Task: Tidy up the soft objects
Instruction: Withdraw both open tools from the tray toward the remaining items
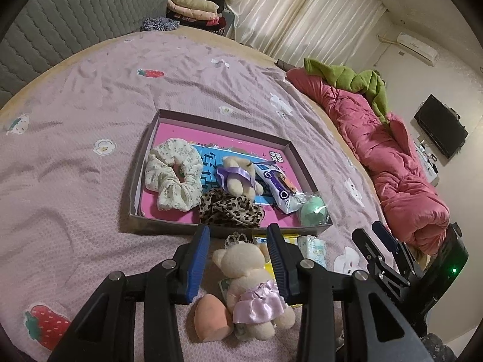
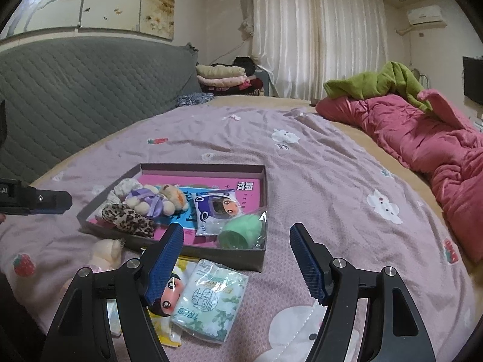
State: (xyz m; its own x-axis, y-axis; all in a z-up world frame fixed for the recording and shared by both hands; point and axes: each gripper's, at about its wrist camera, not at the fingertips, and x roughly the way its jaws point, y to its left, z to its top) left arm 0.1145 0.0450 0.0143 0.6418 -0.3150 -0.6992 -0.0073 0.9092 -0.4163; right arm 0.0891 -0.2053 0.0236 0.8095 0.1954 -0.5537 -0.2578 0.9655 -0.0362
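A shallow box point(image 1: 225, 126) with a pink printed floor lies on a lilac bedspread point(image 1: 90, 105) dotted with strawberries and white flowers. Inside it, at the left, sits a floral scrunchie point(image 1: 173, 173); just right of it a small bear point(image 1: 238, 178) with a purple ribbon; at the near wall a leopard-print scrunchie point(image 1: 229, 208); further right a blue and white packet point(image 1: 279, 187), and in the near right corner a green sponge point(image 1: 312, 211) in clear wrap.

Outside the box, on the near side, a cream bear in a pink skirt point(image 1: 250, 283) lies on the bedspread, with a peach sponge point(image 1: 211, 316) touching its left side. The left gripper point(image 1: 238, 259) hangs over this bear, its blue pads about half open; the bear shows between them but the pads do not press on it, and nothing is held.

The right gripper point(image 2: 237, 261) stands wide open and empty, just near of the box's near right corner. Below its left finger lie a tissue pack point(image 2: 211, 298) with green print and a yellow packet point(image 2: 169, 301) showing a cartoon face, both on the bedspread near the box.

Along the far right of the bed a pink quilt point(image 2: 422, 138) is bunched up with a green blanket point(image 2: 377, 81) on top. Folded clothes point(image 2: 223, 78) are stacked beyond the bed, before pale curtains point(image 2: 317, 30).
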